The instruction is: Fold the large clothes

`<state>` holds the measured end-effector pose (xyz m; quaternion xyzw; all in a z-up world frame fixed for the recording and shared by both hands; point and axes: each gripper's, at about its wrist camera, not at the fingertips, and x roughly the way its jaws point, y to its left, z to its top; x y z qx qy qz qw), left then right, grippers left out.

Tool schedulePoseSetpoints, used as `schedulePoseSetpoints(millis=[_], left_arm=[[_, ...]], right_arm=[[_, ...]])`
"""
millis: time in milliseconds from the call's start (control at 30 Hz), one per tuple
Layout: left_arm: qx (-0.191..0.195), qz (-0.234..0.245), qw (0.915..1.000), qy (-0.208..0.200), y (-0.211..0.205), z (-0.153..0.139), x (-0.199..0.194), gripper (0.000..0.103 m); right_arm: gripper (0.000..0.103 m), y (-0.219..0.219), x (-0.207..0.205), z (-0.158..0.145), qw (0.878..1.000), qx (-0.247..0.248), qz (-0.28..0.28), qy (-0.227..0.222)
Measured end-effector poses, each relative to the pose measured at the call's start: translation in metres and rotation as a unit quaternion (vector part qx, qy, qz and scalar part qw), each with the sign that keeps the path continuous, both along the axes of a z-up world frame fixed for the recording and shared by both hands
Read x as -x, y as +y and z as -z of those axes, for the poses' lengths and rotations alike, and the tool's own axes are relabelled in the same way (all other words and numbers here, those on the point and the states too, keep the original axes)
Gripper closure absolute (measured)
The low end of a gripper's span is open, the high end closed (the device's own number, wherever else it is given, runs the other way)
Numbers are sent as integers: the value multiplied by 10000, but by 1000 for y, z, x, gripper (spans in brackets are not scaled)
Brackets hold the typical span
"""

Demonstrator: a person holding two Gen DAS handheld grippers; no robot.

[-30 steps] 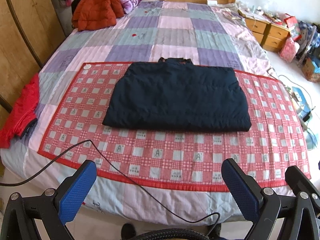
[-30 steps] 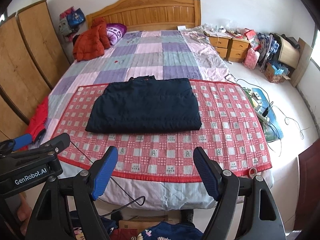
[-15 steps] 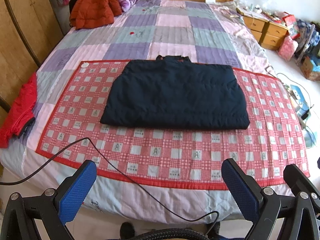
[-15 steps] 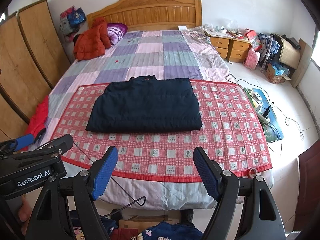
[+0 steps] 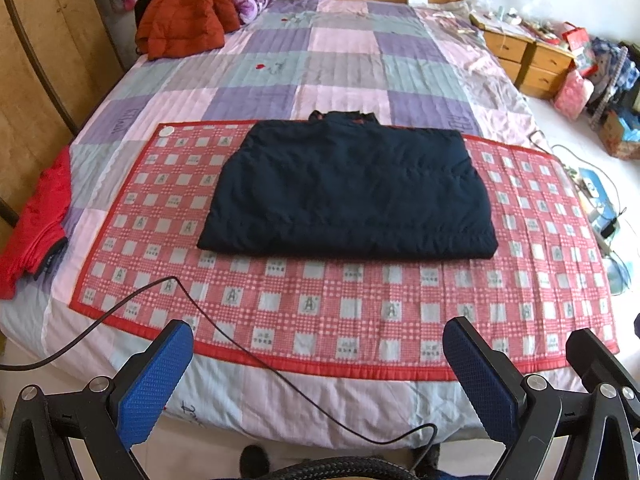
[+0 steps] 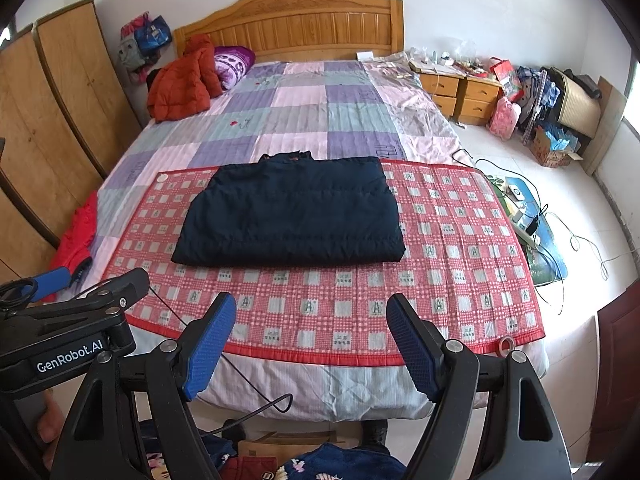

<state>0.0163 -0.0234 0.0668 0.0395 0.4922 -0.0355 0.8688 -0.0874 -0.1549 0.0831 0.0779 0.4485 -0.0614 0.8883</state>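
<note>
Navy jacket is lying folded flat on the red checked mat, toward the mat's far edge and a bit left of its centre; collar is poking just past that far edge onto the quilt. Mat is covering the foot half of the bed, its near edge running along the bed's foot edge.

Left gripper is hanging off the foot edge, jaws spread wide, nothing between the blue pads. Right gripper is doing the same just beside it: jaws wide apart, holding nothing. Both are well apart from the jacket.

Black cable is trailing from the left edge across the mat's near-left corner and dropping over the foot edge.

Orange coat is sitting piled at the bed's head-left corner, touching a purple pillow. Red garment is hanging over the bed's left edge.

Containers: nightstand right of the headboard, drawers shut, top covered in small clutter I can't make out. Cardboard box on the floor by the far right wall is holding something blue. Tape roll is sitting at the mat's near-right corner.
</note>
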Motion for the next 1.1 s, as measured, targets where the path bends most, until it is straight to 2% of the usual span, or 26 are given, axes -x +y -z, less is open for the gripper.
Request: schedulePoseSetpoints(millis=[1100], left_arm=[[-24,53,10000,8,-3,3,4,1]], right_arm=[[22,3,-2,-5,10000,-25,-5,4]])
